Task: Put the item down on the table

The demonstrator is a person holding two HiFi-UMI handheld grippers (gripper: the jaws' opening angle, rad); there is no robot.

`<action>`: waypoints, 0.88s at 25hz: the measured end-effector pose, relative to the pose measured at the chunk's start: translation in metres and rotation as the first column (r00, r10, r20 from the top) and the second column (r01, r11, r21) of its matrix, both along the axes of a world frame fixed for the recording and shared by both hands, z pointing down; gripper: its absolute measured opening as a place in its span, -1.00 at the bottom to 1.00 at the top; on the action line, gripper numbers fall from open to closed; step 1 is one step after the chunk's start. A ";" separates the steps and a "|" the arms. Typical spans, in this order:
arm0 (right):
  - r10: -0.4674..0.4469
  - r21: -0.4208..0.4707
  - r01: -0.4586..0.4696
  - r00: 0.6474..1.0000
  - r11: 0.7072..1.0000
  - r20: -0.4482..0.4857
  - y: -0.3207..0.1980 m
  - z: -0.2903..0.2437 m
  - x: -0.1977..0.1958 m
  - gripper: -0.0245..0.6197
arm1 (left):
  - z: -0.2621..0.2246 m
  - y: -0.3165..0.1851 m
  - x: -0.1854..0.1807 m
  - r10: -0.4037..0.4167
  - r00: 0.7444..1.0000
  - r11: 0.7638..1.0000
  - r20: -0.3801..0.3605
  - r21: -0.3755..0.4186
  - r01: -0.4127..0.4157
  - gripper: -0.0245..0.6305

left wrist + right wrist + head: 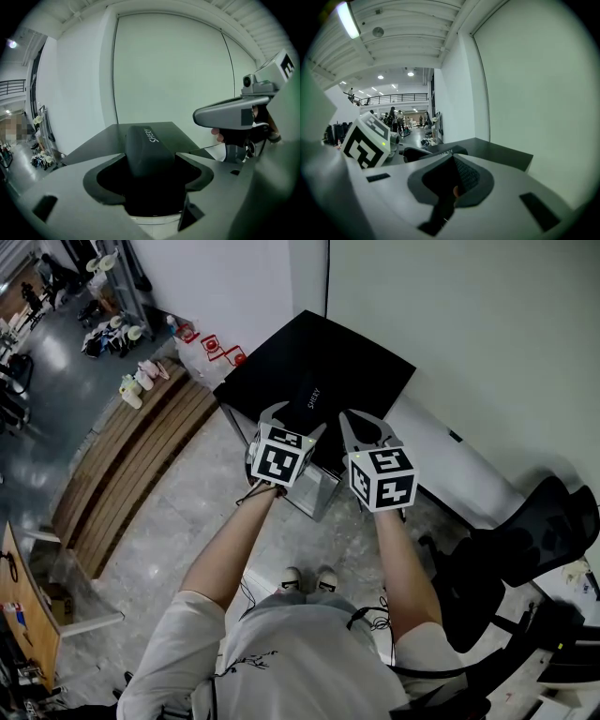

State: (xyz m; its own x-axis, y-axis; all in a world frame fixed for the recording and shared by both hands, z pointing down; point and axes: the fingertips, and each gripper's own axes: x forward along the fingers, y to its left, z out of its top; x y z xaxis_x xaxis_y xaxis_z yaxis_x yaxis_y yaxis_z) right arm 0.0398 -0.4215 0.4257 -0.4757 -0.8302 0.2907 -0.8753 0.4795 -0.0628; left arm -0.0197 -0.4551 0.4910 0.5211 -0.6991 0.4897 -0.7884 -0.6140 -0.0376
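At the corner of the white walls, a person stands over a black counter (370, 362) with a hand-held gripper in each hand. The left hand-held gripper (292, 418) is clamped on a black case (147, 150) with "SHERY" printed on it in pale letters. The case juts forward from between the jaws and out over the near part of the counter. I cannot tell whether it touches the top. The right hand-held gripper (367, 427) hangs just beside the left one, over the counter's front edge. Its jaws are drawn close together, with nothing between them. A black chair (534, 531) stands to the person's right, and pale shoes (307, 577) show on the grey floor below.
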 end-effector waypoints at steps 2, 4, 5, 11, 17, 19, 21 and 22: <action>-0.002 -0.003 0.002 1.000 1.000 -0.005 -0.002 0.003 0.000 -0.92 | 0.002 -0.002 0.000 -0.002 1.000 1.000 0.004 -0.002 0.002 0.11; -0.001 -0.004 0.001 1.000 1.000 -0.005 -0.004 0.003 0.001 -0.92 | 0.003 -0.003 0.001 -0.001 1.000 1.000 0.005 -0.001 0.001 0.11; -0.001 -0.004 0.001 1.000 1.000 -0.005 -0.005 0.003 0.002 -0.92 | 0.004 -0.004 0.002 -0.001 1.000 1.000 0.009 0.000 0.001 0.11; -0.004 -0.007 0.004 1.000 1.000 -0.007 -0.007 0.005 0.004 -0.92 | 0.009 -0.010 0.002 -0.019 1.000 1.000 0.007 0.007 0.019 0.11; -0.012 -0.012 0.012 1.000 1.000 -0.014 -0.004 0.009 0.005 -0.92 | 0.016 -0.012 0.005 -0.016 1.000 1.000 0.018 0.018 0.016 0.11; -0.016 -0.014 0.016 1.000 1.000 -0.017 -0.003 0.010 0.005 -0.92 | 0.017 -0.014 0.004 -0.029 0.999 0.999 0.015 0.024 0.029 0.15; -0.017 -0.016 0.017 1.000 1.000 -0.017 -0.003 0.011 0.007 -0.92 | 0.016 -0.014 0.005 -0.031 0.999 0.999 0.009 0.029 0.031 0.19; -0.017 -0.018 0.017 1.000 1.000 -0.017 -0.002 0.011 0.007 -0.92 | 0.015 -0.014 0.005 -0.028 1.000 0.999 0.007 0.031 0.028 0.20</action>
